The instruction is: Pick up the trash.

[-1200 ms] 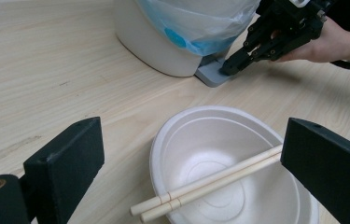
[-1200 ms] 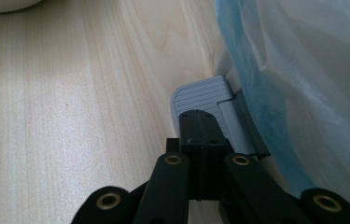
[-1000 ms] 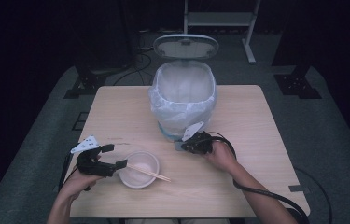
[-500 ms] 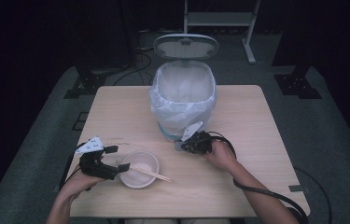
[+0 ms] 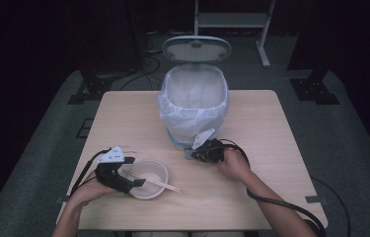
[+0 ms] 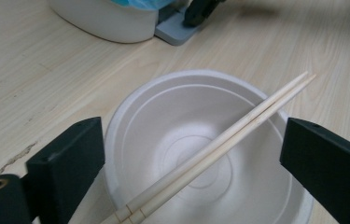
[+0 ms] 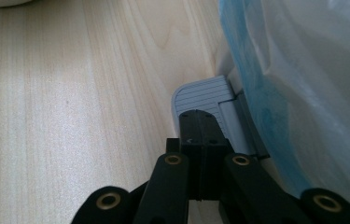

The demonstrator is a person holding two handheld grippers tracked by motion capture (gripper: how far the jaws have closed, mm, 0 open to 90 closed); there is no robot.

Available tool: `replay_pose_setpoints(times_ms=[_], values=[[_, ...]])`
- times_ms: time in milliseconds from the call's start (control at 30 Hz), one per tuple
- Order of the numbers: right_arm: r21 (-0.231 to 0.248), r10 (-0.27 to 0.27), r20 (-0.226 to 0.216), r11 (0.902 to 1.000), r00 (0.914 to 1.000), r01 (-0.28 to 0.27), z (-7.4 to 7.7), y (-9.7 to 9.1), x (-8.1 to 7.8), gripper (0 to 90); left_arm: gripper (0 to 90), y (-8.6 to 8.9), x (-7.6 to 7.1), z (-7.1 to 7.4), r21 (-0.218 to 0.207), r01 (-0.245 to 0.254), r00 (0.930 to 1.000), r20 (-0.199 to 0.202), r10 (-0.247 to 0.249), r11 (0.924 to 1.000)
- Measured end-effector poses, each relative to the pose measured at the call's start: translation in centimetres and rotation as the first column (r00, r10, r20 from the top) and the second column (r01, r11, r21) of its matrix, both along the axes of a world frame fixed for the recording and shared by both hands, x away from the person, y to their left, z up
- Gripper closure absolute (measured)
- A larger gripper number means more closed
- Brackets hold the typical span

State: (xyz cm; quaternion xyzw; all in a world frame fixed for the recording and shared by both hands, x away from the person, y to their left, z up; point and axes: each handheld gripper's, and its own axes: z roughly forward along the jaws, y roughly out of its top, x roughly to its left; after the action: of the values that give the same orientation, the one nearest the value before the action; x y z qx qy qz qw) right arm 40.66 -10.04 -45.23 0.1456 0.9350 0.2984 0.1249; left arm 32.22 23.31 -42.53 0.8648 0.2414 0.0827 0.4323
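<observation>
high view, left gripper (image 5: 132, 178) gaping around bowl (image 5: 148, 178), right gripper (image 5: 192, 154) closed, pressing bin pedal (image 7: 205, 100)

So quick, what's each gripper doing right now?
Left gripper: open, jaws either side of the bowl.
Right gripper: shut, holding nothing, tips on the bin's pedal.

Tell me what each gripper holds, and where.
Nothing held. Left gripper is open around the bowl; right gripper is shut, pressing the bin pedal.

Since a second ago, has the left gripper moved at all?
Yes. In the high view the left gripper has slid toward the white bowl, its open jaws now flanking the rim under the chopsticks, while the bin sits unchanged.
</observation>
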Motion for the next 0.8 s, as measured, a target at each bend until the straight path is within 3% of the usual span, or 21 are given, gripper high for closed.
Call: replay_pose_setpoints(times_ms=[367,467,700,800], values=[[0.006,0.001,-0.010,1.0000,1.0000,-0.001,-0.1,0.0,0.0,90.0,22.9,-0.9,0.3,-0.3,0.094,0.082,0.9966,-0.015,-0.081,0.9922],[0.005,0.004,-0.005,1.0000,1.0000,-0.004,0.0,0.0,0.0,90.0,28.8,-1.1,0.5,-0.4,0.136,0.095,0.9955,-0.017,-0.093,0.9862],[0.010,0.000,-0.010,1.0000,1.0000,0.000,-0.1,-0.1,0.0,90.0,39.4,-1.4,0.9,-0.8,0.181,0.108,0.9940,-0.037,-0.103,0.9776],[0.009,-0.002,-0.012,1.0000,0.9999,0.002,-0.1,-0.1,0.0,90.0,43.3,-1.6,1.0,-0.9,0.216,0.122,0.9925,-0.042,-0.115,0.9687]])
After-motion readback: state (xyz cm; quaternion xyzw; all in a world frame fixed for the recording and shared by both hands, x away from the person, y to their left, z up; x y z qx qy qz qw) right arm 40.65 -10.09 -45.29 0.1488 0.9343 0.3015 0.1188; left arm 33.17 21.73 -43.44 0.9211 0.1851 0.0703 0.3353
